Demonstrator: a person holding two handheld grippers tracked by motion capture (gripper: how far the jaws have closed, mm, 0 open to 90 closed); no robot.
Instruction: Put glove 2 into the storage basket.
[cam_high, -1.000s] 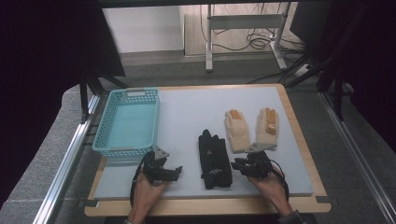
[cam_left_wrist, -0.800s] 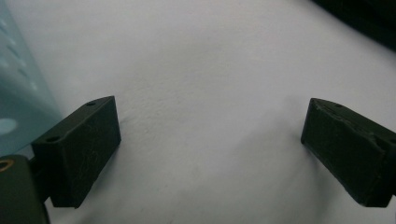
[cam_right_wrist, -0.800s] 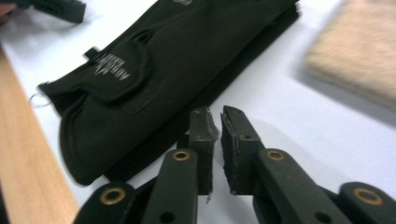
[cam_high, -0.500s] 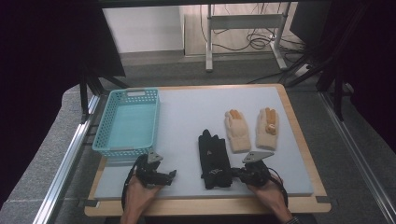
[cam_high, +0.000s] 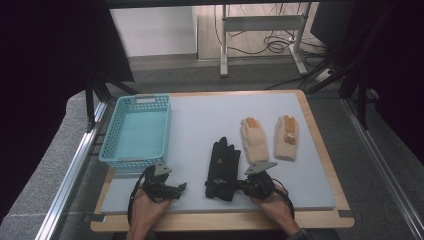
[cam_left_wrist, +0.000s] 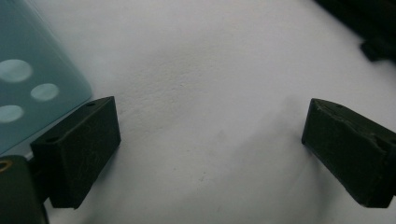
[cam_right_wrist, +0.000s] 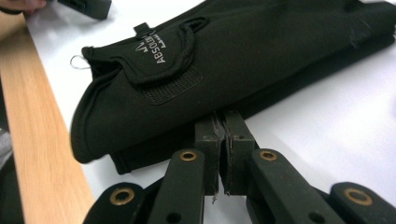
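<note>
Since the right gripper (cam_right_wrist: 223, 140) is pressed together, empty, beside the black fabric gloves (cam_right_wrist: 224, 65), spread it first; the left gripper (cam_left_wrist: 210, 149) is spread wide.

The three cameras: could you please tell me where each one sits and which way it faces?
High view: above the person's side, looking forward and down on the table; both hands and claws show.
Left gripper view: on the left claw, facing bare mat between open jaws, basket beside.
Right gripper view: on the right claw, jaws together at the black glove.
Shared: the black glove, in the high and right gripper views.
</note>
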